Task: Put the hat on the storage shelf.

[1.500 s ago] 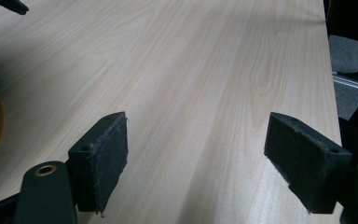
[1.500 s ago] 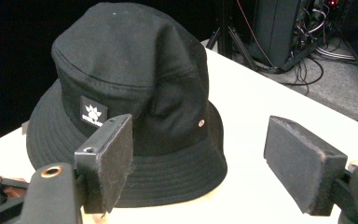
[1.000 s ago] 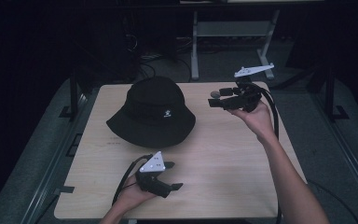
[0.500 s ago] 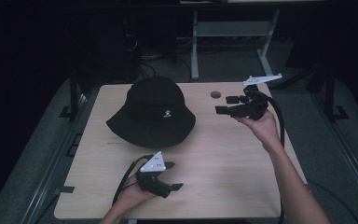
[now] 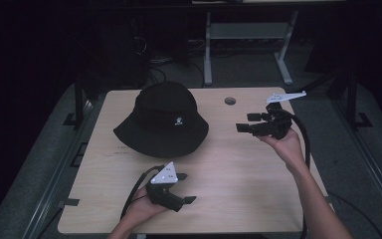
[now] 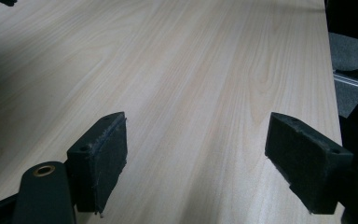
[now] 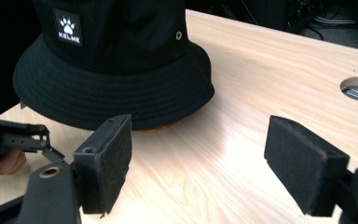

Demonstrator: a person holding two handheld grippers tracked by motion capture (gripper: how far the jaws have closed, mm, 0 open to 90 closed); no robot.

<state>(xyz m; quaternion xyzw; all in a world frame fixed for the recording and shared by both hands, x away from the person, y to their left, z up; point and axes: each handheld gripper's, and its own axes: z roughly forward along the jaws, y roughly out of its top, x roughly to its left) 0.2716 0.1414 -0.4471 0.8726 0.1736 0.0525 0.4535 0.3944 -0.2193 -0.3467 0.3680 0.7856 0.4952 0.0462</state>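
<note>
A black fabric bucket hat (image 5: 161, 119), round-brimmed with stitched rings and a small white paw patch, sits on the pale wood-grain worktop (image 5: 238, 169). Right of the hat, the right hand-held gripper (image 5: 245, 122) has dropped lower and nearer since before, jaws spread. Near the hat's front, the left hand-held gripper (image 5: 186, 188) stays put, spread, empty.

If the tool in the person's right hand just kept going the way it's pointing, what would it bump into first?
Most likely the black bucket hat. The right tool has its jaws open and aimed across bare table toward the hat's brim, with nothing between. The exact line is hard to judge, so it might just graze the brim's edge.
</note>
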